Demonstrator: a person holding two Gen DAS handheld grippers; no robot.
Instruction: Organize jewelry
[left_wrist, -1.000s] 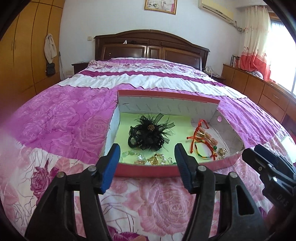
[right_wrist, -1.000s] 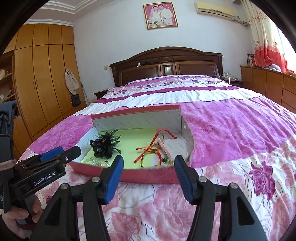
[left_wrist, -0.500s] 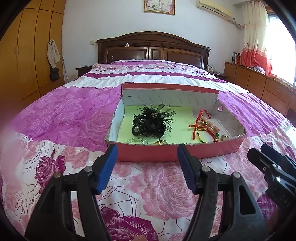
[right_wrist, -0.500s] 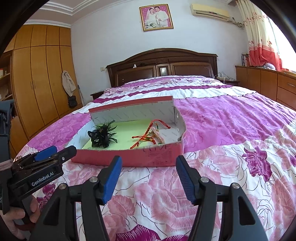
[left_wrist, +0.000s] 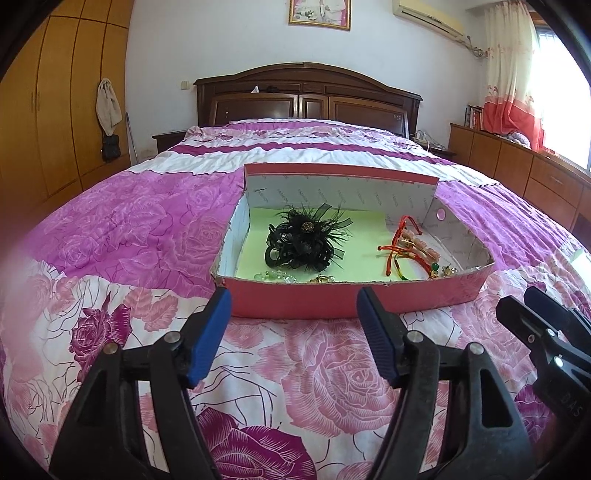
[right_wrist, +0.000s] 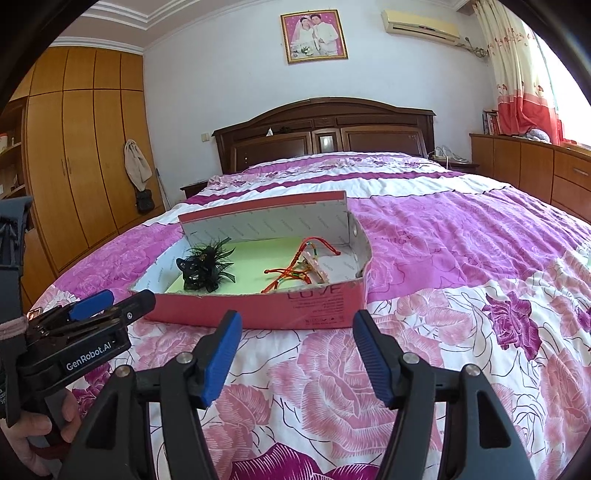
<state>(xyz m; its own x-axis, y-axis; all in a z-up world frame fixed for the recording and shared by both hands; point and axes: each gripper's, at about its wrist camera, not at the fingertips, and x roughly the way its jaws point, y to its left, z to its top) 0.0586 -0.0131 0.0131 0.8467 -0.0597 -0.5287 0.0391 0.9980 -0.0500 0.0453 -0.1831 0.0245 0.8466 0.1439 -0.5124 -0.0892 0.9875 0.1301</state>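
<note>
A shallow red cardboard box (left_wrist: 351, 301) (right_wrist: 295, 306) with a pale green floor lies on the bed. In it sit a black feathered hair ornament (left_wrist: 304, 240) (right_wrist: 203, 267), red and green cord bracelets (left_wrist: 404, 251) (right_wrist: 299, 266) and small clear and gold pieces (left_wrist: 291, 276) along the front wall. My left gripper (left_wrist: 293, 325) is open and empty, in front of the box's front wall. My right gripper (right_wrist: 297, 350) is open and empty, also short of the box; it shows at the right edge of the left wrist view (left_wrist: 546, 332).
The bed has a pink and purple rose quilt (left_wrist: 129, 229) (right_wrist: 461, 258) and a dark wooden headboard (left_wrist: 306, 92). Wooden wardrobes (right_wrist: 85, 166) stand at the left, low cabinets (left_wrist: 517, 166) and a curtained window at the right.
Both grippers have drawn back from the box and dropped lower; the box now sits farther ahead. Both stayed open and empty. The jewelry has not moved.
</note>
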